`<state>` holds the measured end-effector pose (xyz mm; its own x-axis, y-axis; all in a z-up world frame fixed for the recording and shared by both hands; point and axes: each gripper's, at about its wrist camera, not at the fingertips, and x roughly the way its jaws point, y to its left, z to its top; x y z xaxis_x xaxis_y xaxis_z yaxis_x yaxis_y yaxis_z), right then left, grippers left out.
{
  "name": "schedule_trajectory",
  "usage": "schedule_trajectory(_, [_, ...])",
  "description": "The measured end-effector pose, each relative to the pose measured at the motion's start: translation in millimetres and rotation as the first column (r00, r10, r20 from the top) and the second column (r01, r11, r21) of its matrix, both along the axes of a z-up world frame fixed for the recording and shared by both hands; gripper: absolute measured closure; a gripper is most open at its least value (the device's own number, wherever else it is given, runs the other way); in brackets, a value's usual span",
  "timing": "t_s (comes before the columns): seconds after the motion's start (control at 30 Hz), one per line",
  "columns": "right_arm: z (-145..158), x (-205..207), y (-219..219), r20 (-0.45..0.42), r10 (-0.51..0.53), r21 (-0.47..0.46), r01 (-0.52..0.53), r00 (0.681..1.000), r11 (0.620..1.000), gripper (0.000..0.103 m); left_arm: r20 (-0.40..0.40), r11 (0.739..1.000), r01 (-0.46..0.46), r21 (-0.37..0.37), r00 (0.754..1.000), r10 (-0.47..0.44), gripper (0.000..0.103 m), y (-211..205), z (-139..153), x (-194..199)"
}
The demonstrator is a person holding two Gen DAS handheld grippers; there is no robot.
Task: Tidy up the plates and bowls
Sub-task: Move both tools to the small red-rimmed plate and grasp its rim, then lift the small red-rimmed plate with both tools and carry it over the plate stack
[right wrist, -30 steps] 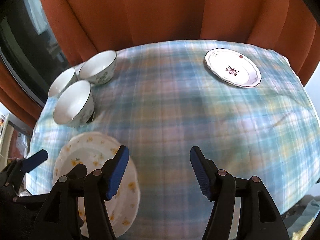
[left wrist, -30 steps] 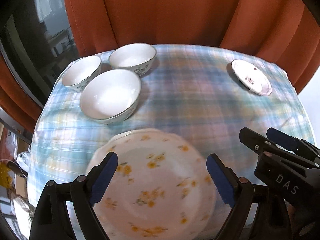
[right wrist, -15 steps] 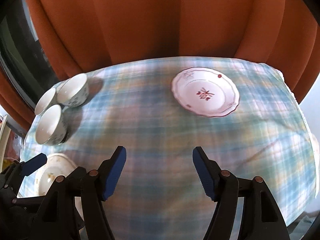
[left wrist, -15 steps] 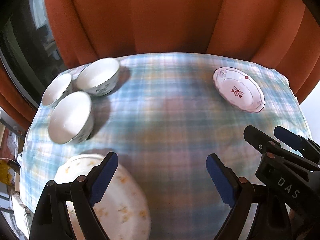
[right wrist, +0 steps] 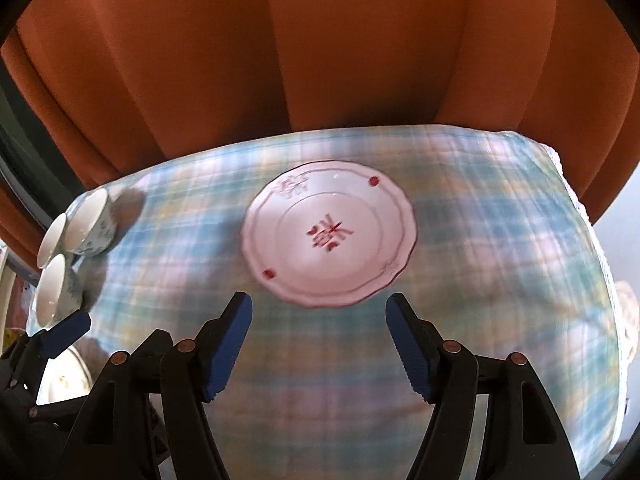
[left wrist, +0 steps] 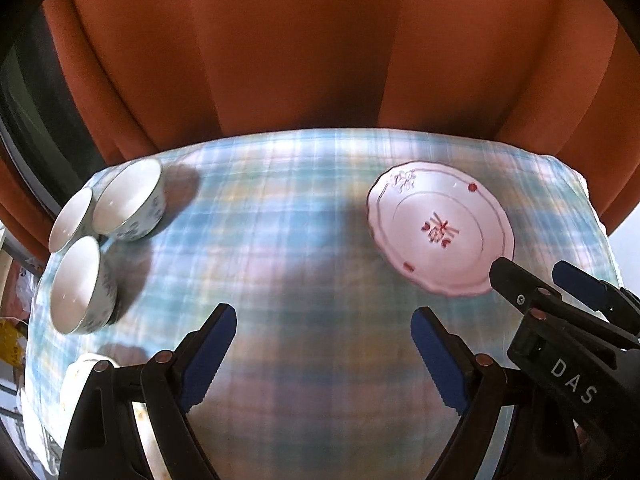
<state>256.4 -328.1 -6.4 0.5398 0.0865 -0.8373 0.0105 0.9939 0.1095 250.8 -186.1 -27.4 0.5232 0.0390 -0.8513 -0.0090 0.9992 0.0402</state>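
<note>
Plates and bowls sit on a bench draped in a blue plaid cloth (right wrist: 480,280), orange curtains (right wrist: 320,60) behind. A white plate with red motifs (right wrist: 330,234) lies just beyond the right gripper (right wrist: 318,348), at its 12 o'clock; the jaws stand apart and empty. Three white bowls (left wrist: 128,204) cluster touching at the left gripper's (left wrist: 324,360) 10 o'clock; its jaws gape wide, holding nothing. At 8 o'clock, partly hidden behind its left finger, shows what appears to be a yellow-flowered plate (left wrist: 82,372). Both grippers hang over bare cloth, side by side.
</note>
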Motion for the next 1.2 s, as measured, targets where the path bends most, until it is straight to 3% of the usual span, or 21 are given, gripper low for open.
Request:
schedule_trajectory(0.27, [-20,45,-28,0.003,-0.01,-0.001,0.01,1.0,1.0,0.026,0.002,1.0,-0.024,0.017,1.0,0.024,0.013,-24,-19,43])
schedule_trajectory(0.6, [-60,92,-52,-0.037,-0.052,0.017,0.053,0.998,0.998,0.023,-0.056,1.0,-0.03,-0.006,0.998,0.029,0.013,-42,-62,95])
schedule_trajectory(0.7, [-73,102,-52,-0.058,-0.044,0.011,0.045,0.997,0.999,0.023,-0.089,0.999,-0.043,-0.024,0.995,0.04,0.023,-44,-75,105])
schedule_trajectory(0.93, [-90,117,-51,-0.072,-0.032,0.032,0.034,0.997,0.999,0.024,-0.104,0.997,-0.037,-0.061,0.994,0.031,0.032,-44,-89,116])
schedule_trajectory(1.07, [-92,119,-52,-0.066,-0.043,0.058,0.047,0.997,0.997,0.028,-0.101,0.997,0.004,-0.083,0.995,-0.012,0.052,-49,-88,115])
schedule_trajectory(1.2, [-92,119,-51,-0.077,-0.062,0.031,0.064,0.995,0.997,0.035,-0.105,0.997,0.023,-0.075,0.994,-0.031,0.052,-51,-87,112])
